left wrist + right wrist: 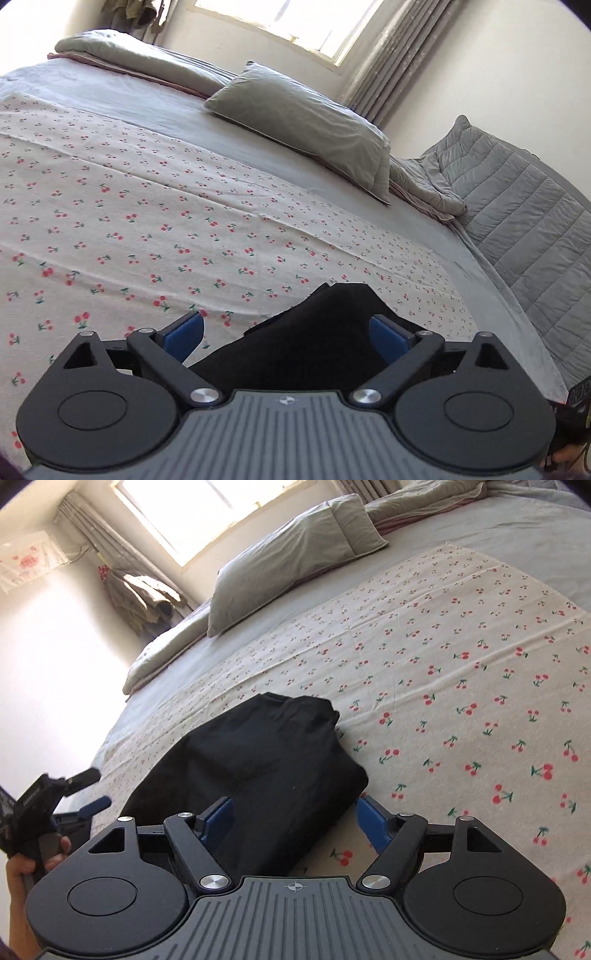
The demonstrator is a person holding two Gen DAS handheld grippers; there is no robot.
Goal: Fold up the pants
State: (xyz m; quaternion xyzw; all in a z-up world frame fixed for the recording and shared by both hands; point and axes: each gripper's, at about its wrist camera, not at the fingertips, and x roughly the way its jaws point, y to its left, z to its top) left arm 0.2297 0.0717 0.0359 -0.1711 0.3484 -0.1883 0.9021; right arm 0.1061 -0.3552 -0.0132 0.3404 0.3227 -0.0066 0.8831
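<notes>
The folded black fabric pants (251,771) lay on the cherry-print bedsheet (443,664); both hand-held grippers, left (286,334) and right (293,818), stood spread, their frames hiding the bundle's near edge.

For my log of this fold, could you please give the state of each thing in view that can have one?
Black pants: folded into a compact bundle, lying on the cherry-print cloth.
Left gripper: jaws open, bundle between them, not clamped.
Right gripper: jaws open, straddling the bundle's near end.
Cherry-print cloth: spread flat on the bed, lightly creased.
Curtains: drawn aside, window uncovered.
</notes>
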